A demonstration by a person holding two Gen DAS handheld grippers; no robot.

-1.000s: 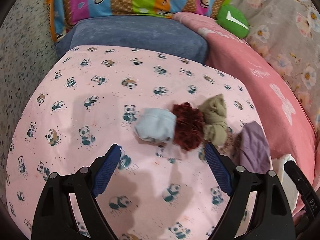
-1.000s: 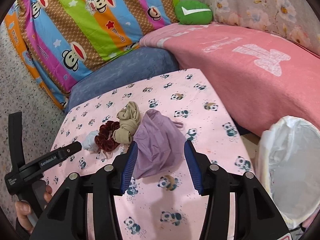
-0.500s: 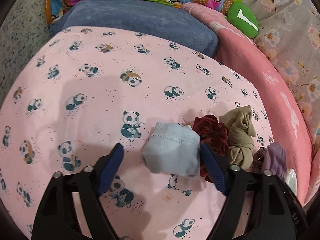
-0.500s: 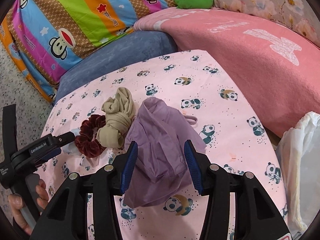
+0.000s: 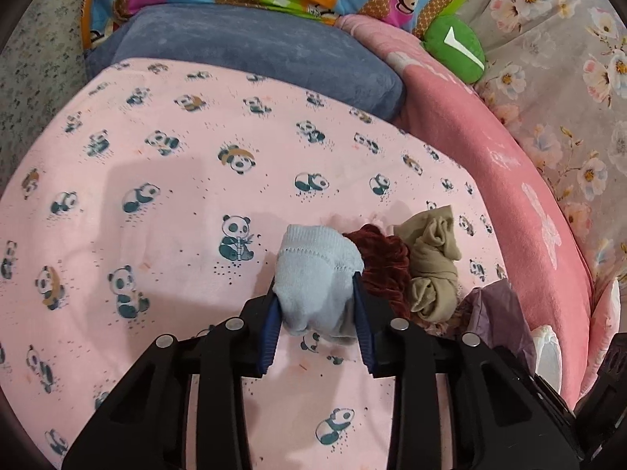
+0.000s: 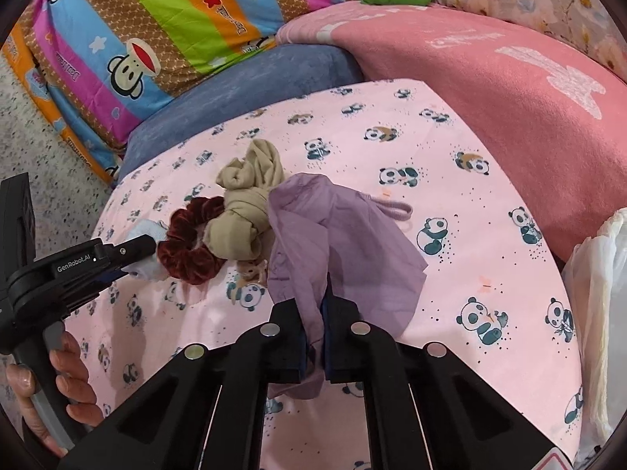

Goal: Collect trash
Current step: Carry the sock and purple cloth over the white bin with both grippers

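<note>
A pink panda-print sheet [image 6: 450,203] covers the surface that carries the clutter, with a blue cushion [image 6: 243,90] at its far edge and a striped monkey-print pillow [image 6: 164,19] beyond that. A pink blanket [image 6: 509,90] lies along the sheet's right side, and a white-lined bin [image 6: 599,293] stands off its right near corner. On the sheet, a crumpled purple cloth [image 6: 333,235] is the largest piece; the right claw [image 6: 313,337] is clamped tight on its near edge. Touching the purple cloth's left side is a knotted beige stocking [image 6: 243,211], then a dark red scrunchie [image 6: 188,246] against the stocking. Left of the scrunchie sits a pale blue sock [image 5: 317,274], which lies between the blue pads of the left claw [image 5: 317,305]; its jaws are closing, both pads already pressing the sock's sides. A hand [image 6: 47,387] grips the left tool's handle off the sheet's left near edge.
</note>
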